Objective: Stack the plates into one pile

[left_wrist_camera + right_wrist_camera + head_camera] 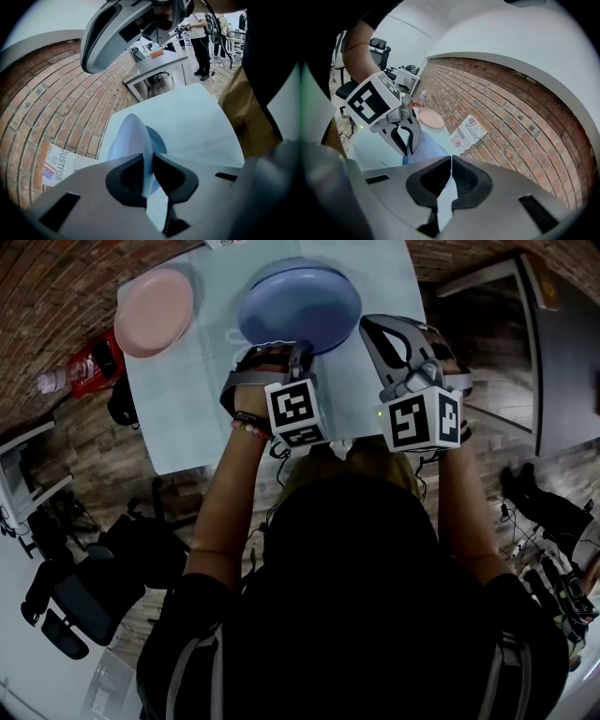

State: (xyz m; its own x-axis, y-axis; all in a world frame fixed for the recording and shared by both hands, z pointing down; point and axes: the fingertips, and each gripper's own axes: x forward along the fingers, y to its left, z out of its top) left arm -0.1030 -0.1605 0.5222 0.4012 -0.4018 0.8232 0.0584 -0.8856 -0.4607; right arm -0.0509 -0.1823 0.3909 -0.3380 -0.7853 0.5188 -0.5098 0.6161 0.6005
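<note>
Blue plate (300,306): being gripped at its near rim by the left gripper (151,164), jaws clamped on it. Pink plate (155,312): lying on the table (380,273), left of that gripper. Right gripper (451,163): jaws together, empty.

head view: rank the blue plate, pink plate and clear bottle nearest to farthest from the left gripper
1. blue plate: right at the left gripper, which grips its near rim.
2. pink plate: farther off to the left, apart from the blue one.
3. bottle: farthest, at the far left, beyond the pink plate.
</note>
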